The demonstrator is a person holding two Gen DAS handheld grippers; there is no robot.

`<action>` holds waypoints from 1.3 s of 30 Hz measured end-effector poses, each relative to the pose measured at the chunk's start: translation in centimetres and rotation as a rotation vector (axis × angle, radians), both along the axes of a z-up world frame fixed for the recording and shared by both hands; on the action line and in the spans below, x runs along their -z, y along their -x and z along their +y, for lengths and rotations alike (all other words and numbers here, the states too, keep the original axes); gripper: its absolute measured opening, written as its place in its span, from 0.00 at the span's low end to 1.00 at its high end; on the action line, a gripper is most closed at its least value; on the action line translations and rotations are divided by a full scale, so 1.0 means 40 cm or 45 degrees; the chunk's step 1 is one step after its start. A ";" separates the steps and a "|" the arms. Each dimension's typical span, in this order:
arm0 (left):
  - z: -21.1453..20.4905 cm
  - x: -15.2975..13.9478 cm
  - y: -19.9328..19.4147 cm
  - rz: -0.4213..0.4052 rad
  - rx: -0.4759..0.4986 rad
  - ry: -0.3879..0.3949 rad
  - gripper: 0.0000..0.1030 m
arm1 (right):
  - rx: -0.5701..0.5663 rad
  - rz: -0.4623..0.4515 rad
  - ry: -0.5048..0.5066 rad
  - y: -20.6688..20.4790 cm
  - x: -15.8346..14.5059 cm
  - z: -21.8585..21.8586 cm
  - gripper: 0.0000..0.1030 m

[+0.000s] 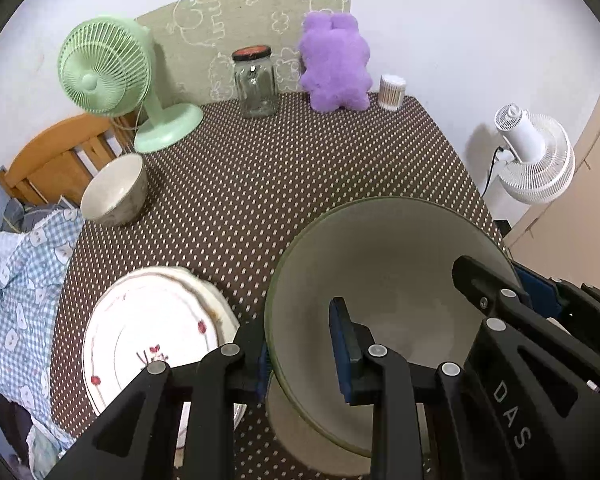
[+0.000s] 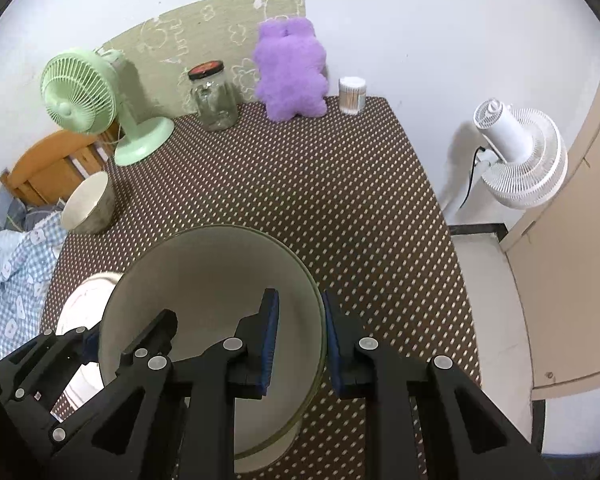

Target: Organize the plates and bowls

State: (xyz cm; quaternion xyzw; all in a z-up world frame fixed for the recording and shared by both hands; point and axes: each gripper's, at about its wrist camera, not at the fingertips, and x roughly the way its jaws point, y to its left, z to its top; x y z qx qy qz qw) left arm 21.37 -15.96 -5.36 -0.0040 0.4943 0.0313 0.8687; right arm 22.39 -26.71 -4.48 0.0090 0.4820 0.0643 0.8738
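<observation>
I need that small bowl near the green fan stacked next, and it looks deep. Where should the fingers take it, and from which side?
Grip the small bowl by its rim, one finger inside the wall and one outside, coming down from above. It stands upright with its mouth open, and its walls look too steep and wide to span. The rim side facing the table's middle seems clearest; the green fan's base crowds the far side.

Both tools are built alike. The left gripper (image 1: 302, 354) is matte black plastic, with angular linkage arms that widen toward the near edge and have triangular cut-outs. Round silver pins sit at each joint. Its jaws carry flat dark-blue pads with ribbed faces. The right gripper (image 2: 298, 344) has the same black arms, silver pivot pins and blue pads. Seen from the left wrist camera, its side bears the pale raised letters "DAS". No sleeve or hand shows.
</observation>
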 end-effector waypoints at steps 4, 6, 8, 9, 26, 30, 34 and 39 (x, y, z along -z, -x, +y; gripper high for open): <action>0.019 0.029 0.032 0.018 0.008 0.007 0.23 | 0.005 0.034 0.002 0.031 0.027 0.014 0.24; 0.025 0.043 0.041 0.033 0.007 0.016 0.23 | 0.007 0.056 0.009 0.041 0.043 0.022 0.24; 0.031 0.060 0.047 0.052 0.005 0.029 0.23 | 0.006 0.068 0.020 0.051 0.054 0.030 0.24; 0.034 0.067 0.050 0.059 0.005 0.033 0.23 | 0.007 0.075 0.026 0.055 0.061 0.034 0.24; 0.041 0.151 0.053 0.160 -0.013 0.077 0.23 | 0.002 0.159 0.069 0.063 0.141 0.049 0.24; 0.038 0.159 0.050 0.168 -0.008 0.089 0.23 | 0.008 0.158 0.081 0.059 0.144 0.043 0.25; 0.036 0.158 0.045 0.162 0.003 0.079 0.23 | 0.014 0.174 0.087 0.055 0.144 0.043 0.24; 0.037 0.163 0.041 0.159 0.015 0.063 0.23 | 0.014 0.179 0.104 0.051 0.148 0.045 0.24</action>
